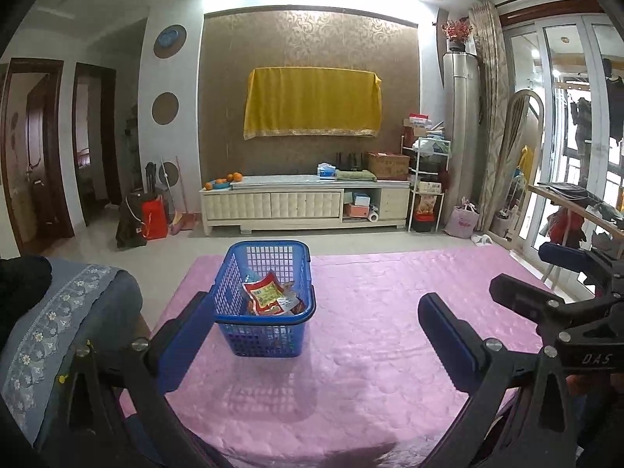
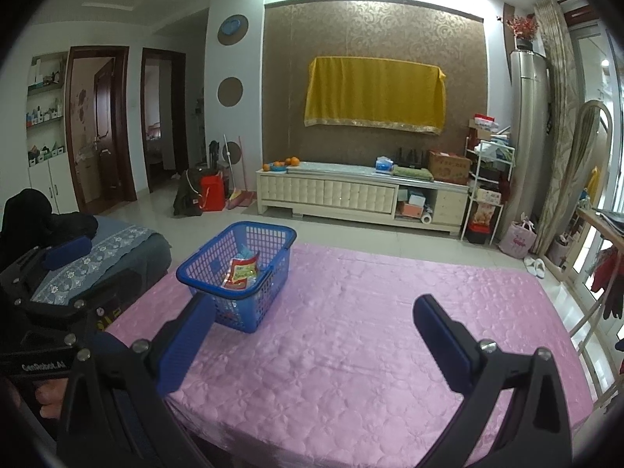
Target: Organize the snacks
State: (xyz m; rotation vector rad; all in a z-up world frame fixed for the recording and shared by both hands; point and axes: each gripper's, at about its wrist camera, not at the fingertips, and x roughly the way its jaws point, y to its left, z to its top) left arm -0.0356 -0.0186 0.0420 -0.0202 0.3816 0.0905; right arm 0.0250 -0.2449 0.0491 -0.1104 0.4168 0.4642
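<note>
A blue plastic basket (image 1: 265, 331) stands on the pink quilted table cover (image 1: 370, 351); it shows too in the right wrist view as the basket (image 2: 234, 312). Inside lie snack packets, the top one a red and green packet (image 1: 265, 292), also visible as the packet (image 2: 241, 271). My left gripper (image 1: 316, 316) is open, nothing between its blue pads, held back from the basket. My right gripper (image 2: 312, 319) is open and empty, the basket just beyond its left fingertip. In the left wrist view the right gripper (image 1: 546, 273) shows at the right edge.
A grey-blue flowered sofa arm (image 1: 58, 331) lies left of the table with dark clothing on it. Beyond the table is tiled floor, then a white TV cabinet (image 1: 304, 202) below a yellow-draped screen. A wooden rack (image 2: 596, 241) and glass doors stand at the right.
</note>
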